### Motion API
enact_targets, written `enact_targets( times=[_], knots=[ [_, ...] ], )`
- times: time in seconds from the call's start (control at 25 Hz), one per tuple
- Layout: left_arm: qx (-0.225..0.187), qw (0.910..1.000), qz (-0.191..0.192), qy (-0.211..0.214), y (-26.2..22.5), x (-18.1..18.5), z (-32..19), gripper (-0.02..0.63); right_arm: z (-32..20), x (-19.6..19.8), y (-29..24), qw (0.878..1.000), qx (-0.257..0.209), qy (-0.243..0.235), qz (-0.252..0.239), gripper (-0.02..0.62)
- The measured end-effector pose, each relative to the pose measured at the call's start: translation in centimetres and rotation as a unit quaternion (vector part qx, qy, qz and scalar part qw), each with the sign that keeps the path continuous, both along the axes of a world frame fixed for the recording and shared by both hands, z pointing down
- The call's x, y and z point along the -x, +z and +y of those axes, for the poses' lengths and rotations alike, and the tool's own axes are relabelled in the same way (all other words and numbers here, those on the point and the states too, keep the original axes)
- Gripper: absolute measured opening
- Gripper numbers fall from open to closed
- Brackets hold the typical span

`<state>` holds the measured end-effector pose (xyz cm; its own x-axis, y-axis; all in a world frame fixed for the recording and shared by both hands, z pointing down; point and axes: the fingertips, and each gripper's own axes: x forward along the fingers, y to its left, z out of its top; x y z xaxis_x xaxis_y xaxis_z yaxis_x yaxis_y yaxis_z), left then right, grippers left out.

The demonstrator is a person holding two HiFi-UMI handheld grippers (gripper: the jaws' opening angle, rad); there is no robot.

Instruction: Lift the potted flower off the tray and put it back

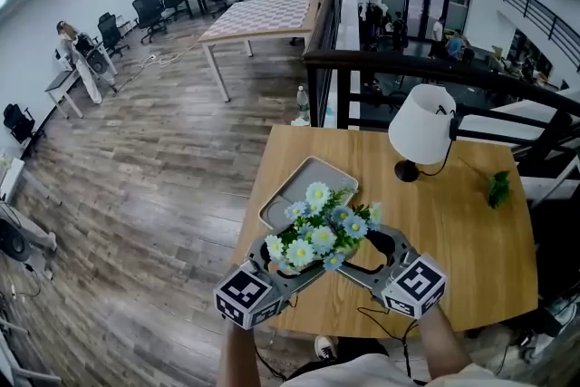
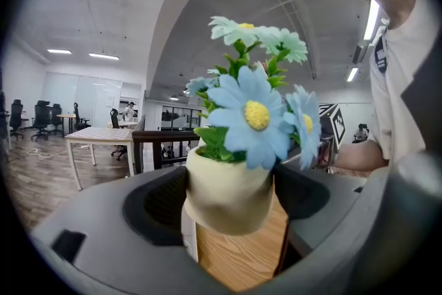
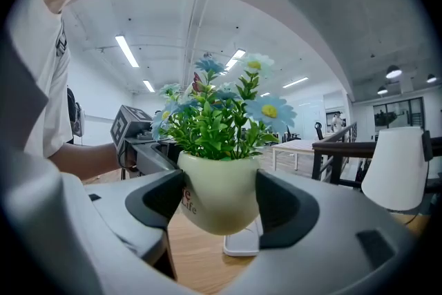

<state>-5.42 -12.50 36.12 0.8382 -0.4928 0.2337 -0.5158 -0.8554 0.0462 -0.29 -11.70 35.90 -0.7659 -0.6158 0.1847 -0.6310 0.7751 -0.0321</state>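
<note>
The wooden counter [image 1: 453, 231] stands beside a dark railing. On it are a lamp [image 1: 422, 124] with a white shade and dark foot, and a pale rectangular tray [image 1: 308, 181] lying flat toward its far left part. The potted flower [image 1: 322, 227] hangs in the air just on the near side of the tray, its base clear of the wood. Its cream pot holds green leaves and pale blue daisies with yellow centres. The left tongs [image 2: 231, 204] pinch the pot on both sides, and the right tongs [image 3: 219, 200] pinch it the same way from the opposite side. A small green sprig [image 1: 497, 188] lies near the counter's right edge. Red lettering [image 3: 191, 207] on the pot reads "Life"; the rest is cut off by a jaw.
</note>
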Motion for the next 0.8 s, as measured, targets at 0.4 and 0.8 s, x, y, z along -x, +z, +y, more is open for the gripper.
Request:
enact_targets(
  times=[0.4,0.8],
  knots=[
    [0.017,0.9993,-0.023,-0.024,2.9,1.0,-7.9,0.417,-8.2,0.9,2.9,1.000,0.014,-0.020,-0.011,0.345],
    [0.051,0.9972,-0.044,-0.031,8.2,0.3,-15.1,0.416,-15.4,0.4,8.4,0.999,0.043,-0.027,-0.013,0.345]
  ],
)
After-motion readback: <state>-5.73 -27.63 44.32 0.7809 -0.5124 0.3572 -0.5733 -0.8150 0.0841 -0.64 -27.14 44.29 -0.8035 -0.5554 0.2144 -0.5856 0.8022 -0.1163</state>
